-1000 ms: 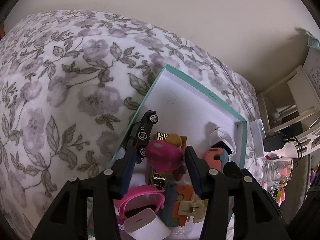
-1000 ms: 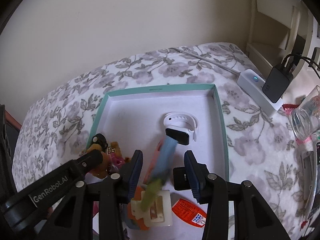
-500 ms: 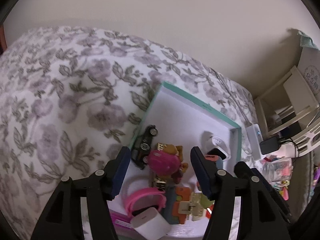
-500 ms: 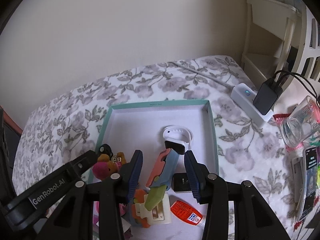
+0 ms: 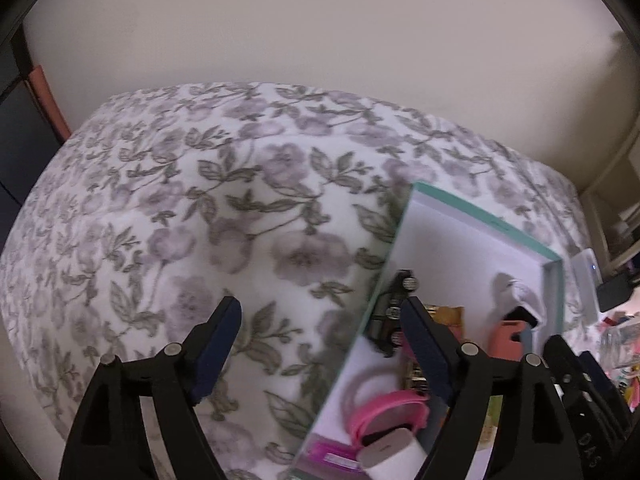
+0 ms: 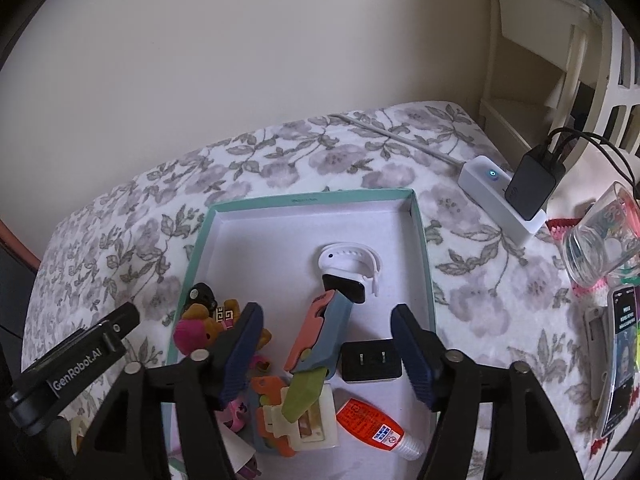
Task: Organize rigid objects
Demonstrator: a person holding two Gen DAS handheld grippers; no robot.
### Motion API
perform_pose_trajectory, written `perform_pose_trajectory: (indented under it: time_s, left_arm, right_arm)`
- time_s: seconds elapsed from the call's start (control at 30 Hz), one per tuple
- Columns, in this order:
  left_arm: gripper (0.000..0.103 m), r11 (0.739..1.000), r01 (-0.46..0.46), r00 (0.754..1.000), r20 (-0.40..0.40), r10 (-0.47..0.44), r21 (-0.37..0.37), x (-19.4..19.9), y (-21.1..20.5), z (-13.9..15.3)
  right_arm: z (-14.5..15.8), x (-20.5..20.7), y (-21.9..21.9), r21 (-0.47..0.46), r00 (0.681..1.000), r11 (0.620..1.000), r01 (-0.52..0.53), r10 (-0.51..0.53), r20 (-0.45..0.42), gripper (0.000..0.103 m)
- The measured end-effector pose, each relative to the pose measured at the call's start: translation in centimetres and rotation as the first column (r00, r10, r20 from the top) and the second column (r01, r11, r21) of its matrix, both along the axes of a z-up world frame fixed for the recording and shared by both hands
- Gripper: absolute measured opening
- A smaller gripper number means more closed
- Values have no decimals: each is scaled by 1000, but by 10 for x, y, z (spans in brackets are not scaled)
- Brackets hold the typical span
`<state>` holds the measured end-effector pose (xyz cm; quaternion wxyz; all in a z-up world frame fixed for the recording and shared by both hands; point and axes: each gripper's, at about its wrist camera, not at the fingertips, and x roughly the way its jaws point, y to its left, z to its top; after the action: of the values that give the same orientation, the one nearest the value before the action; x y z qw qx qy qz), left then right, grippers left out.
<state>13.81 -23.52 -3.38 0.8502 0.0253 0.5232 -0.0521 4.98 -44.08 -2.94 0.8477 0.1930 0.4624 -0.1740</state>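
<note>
Left wrist view: the left gripper hung over the tray's left edge, jaws opening, nothing between them. Right wrist view: the right gripper straddled the folding toy knife lying mid-tray, jaws opening, seemingly letting it go.

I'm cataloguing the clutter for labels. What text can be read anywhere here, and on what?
"GenRobot.AI": white lettering on the left hand-held gripper.
Orange glue bottle: printed label, too small to read.
Phone: text on the screen, too blurred to read.
Teal box: small rim mark, unreadable.
</note>
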Motion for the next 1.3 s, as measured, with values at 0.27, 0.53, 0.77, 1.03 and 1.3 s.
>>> perform_pose_trajectory:
  time_s: [0.27,0.53,0.77,1.03,1.3]
  left_arm:
    - [83,996,-51,999,-13,52,68,7,11,-6]
    - [83,992,-70,998,-1,71,101,8,14,-6]
    - [98,991,-78,997,38,74,112,3,18,0]
    - [98,989,-83,995,60,76,123,-6,26,8]
    - [98,989,-87,996,49,81,121,-17,34,12]
  right_arm:
    - [-4,1,-2,3,1000,1000,13,-13,-11,84]
    - [-6,3,2,-2,1000,1000,1,-1,-11,98]
    - [-4,2,4,-13,1000,1000,-9,9,-17,99]
    - [-2,-7,18,-37,999,999,-38,38,-19,103]
    - [-8,-18,35,-80,996,994,-72,68,-54,103]
